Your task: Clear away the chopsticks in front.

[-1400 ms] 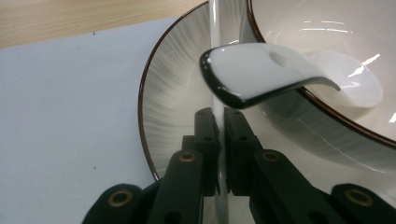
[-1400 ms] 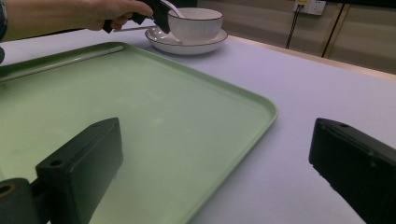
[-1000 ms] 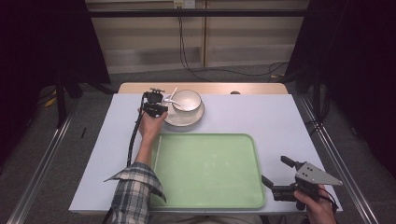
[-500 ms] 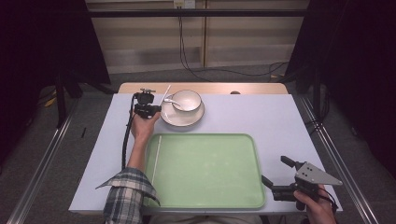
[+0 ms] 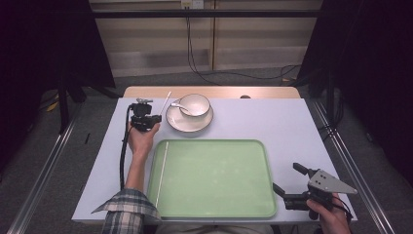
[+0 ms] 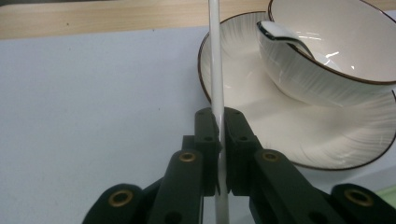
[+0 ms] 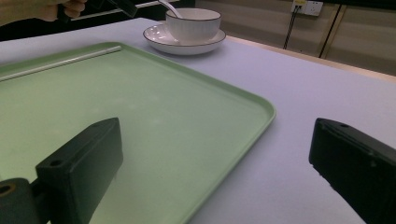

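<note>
My left gripper (image 5: 157, 117) (image 6: 218, 115) is shut on a thin white stick (image 5: 167, 101) (image 6: 215, 56), which slants up toward the far right, just left of the saucer (image 5: 182, 124) (image 6: 280, 135). On the saucer stands a white cup (image 5: 196, 104) (image 6: 341, 51) with a spoon (image 5: 176, 104) (image 6: 275, 35) in it. A second white stick (image 5: 162, 170) (image 7: 60, 60) lies along the left side of the green tray (image 5: 219, 195) (image 7: 187, 130). My right gripper (image 5: 286, 176) (image 7: 215, 140) is open at the tray's near right corner, with nothing between its jaws.
The pale table top (image 5: 272, 122) has free room to the right of the saucer and tray. A wooden strip (image 5: 263, 91) runs along the far edge. Dark curtains and metal rails flank the table.
My left hand has carried the white stick to the left, away from the cup and saucer. The right gripper has stayed where it was.
</note>
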Motion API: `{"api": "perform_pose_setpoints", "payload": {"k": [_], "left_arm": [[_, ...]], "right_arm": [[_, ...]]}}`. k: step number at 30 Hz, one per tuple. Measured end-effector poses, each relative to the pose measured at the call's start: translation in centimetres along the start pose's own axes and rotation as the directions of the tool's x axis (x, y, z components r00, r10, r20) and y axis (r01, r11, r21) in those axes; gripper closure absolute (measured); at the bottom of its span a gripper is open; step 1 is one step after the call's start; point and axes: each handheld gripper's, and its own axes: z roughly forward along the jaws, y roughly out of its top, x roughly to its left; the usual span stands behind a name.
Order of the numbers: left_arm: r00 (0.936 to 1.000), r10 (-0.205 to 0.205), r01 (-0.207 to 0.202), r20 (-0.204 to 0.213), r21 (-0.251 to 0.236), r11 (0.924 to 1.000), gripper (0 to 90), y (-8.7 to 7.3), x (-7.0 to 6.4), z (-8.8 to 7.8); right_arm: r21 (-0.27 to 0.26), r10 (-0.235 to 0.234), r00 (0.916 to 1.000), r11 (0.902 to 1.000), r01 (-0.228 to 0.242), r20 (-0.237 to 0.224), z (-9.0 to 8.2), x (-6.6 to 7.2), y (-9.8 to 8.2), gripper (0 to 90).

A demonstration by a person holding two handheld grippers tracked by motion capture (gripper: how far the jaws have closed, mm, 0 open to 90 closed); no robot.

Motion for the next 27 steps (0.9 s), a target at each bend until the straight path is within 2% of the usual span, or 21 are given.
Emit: {"api": "perform_pose_setpoints", "payload": {"k": [4, 5, 6, 8, 9, 11, 12, 14, 15, 21, 27], "left_arm": [[0.9999, -0.014, 0.014, 0.005, -0.014, 0.9998, 85.6, -0.7, 0.1, -1.1], [1.0000, 0.002, -0.002, 0.005, -0.009, 1.0000, 85.6, -0.8, 0.1, -1.3], [1.0000, -0.005, 0.005, -0.001, -0.021, 0.9998, 85.6, -0.9, 0.0, -1.5], [0.9999, 0.014, -0.014, -0.004, -0.024, 0.9996, 85.6, -1.3, -0.1, -2.1], [1.0000, 0.001, -0.001, -0.003, -0.032, 0.9995, 85.6, -1.4, -0.2, -2.2], [0.9993, -0.024, 0.025, 0.028, -0.054, 0.9982, 85.6, -2.2, -0.3, -2.5], [0.9993, -0.024, 0.025, 0.028, -0.054, 0.9982, 85.5, -2.2, -0.3, -2.5], [0.9999, 0.008, -0.009, -0.008, -0.049, 0.9988, 85.6, -2.6, -0.8, -2.8], [0.9999, 0.011, -0.011, -0.011, -0.054, 0.9985, 85.5, -2.8, -1.0, -3.0], [0.9992, -0.019, 0.022, 0.034, -0.079, 0.9967, 85.5, -3.8, -1.3, -4.0], [0.9997, 0.003, -0.001, 0.026, -0.079, 0.9969, 85.5, -4.9, -2.3, -4.7]], "right_arm": [[0.000, 0.000, 1.0000, 1.0000, 0.000, 0.000, 0.0, 0.0, 0.0, 2.1], [-0.001, -0.003, 1.0000, 1.0000, 0.003, 0.001, 0.0, 0.0, 0.0, 2.1], [-0.001, -0.003, 1.0000, 1.0000, 0.003, 0.001, 0.0, 0.0, 0.0, 2.1], [-0.001, -0.004, 1.0000, 1.0000, 0.004, 0.002, 0.0, 0.0, 0.0, 2.1], [-0.001, -0.003, 1.0000, 1.0000, 0.003, 0.001, 0.0, 0.0, 0.0, 2.2], [-0.002, -0.003, 1.0000, 1.0000, 0.003, -0.001, 0.0, 0.0, 0.1, 2.2], [-0.002, -0.003, 1.0000, 1.0000, 0.003, -0.001, 0.0, 0.0, 0.1, 2.2], [-0.002, -0.006, 1.0000, 1.0000, 0.006, -0.003, -0.1, 0.0, 0.1, 2.2], [-0.003, -0.003, 1.0000, 1.0000, 0.003, -0.002, -0.1, 0.0, 0.1, 2.1], [-0.002, -0.003, 1.0000, 1.0000, 0.003, -0.003, -0.1, 0.0, 0.1, 2.1], [-0.003, -0.002, 1.0000, 1.0000, 0.002, -0.004, -0.1, 0.1, 0.1, 2.1]]}}
